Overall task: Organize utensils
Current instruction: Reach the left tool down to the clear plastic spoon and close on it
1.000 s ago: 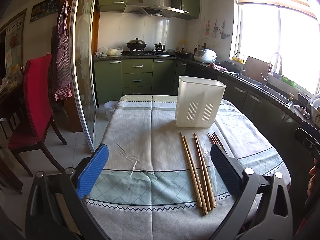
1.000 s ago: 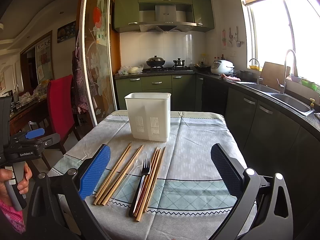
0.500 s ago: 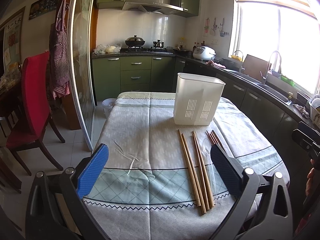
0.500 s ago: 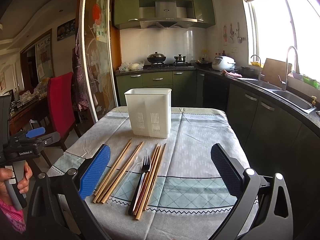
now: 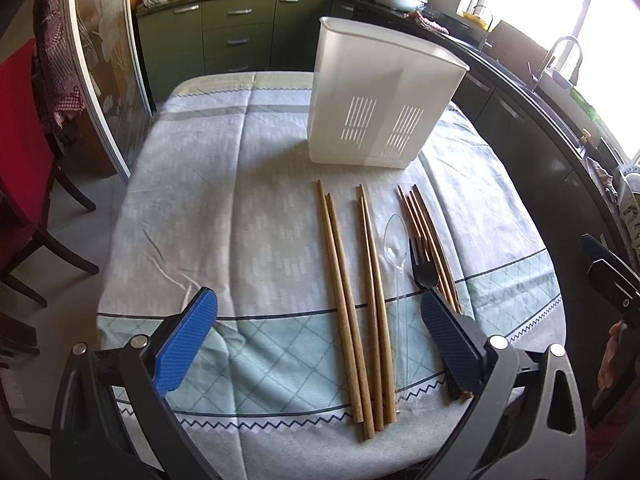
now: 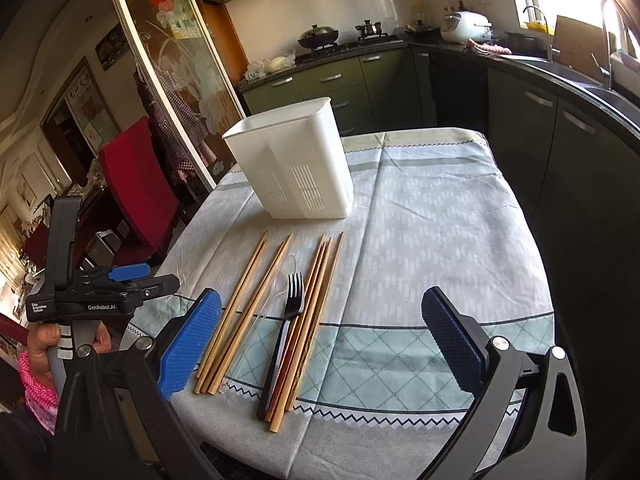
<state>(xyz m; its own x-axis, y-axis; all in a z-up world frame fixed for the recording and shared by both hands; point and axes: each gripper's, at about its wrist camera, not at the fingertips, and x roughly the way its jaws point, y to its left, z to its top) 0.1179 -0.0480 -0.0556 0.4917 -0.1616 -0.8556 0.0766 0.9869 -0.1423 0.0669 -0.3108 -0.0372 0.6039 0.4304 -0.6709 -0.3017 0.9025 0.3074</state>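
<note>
A white slotted utensil holder (image 5: 380, 100) (image 6: 292, 168) stands upright on the clothed table. In front of it lie several light wooden chopsticks (image 5: 352, 292) (image 6: 244, 316), a clear plastic spoon (image 5: 396, 248) (image 6: 280, 292), a black fork (image 5: 422, 268) (image 6: 286, 328) and several darker chopsticks (image 5: 430, 236) (image 6: 316, 300). My left gripper (image 5: 320, 336) is open and empty above the table's near edge, left of the fork. My right gripper (image 6: 324, 344) is open and empty, over the near ends of the fork and darker chopsticks.
The table (image 5: 224, 184) has a pale checked cloth. A red chair (image 5: 20, 152) (image 6: 136, 184) stands to its left by a glass sliding door (image 6: 176, 64). Dark green kitchen cabinets (image 6: 560, 152) and a sink counter run along the right. The other handheld gripper shows in the right wrist view (image 6: 96, 296).
Both grippers have moved forward and tilted down toward the table, so the utensils and the holder look larger and nearer. Both stay open.
</note>
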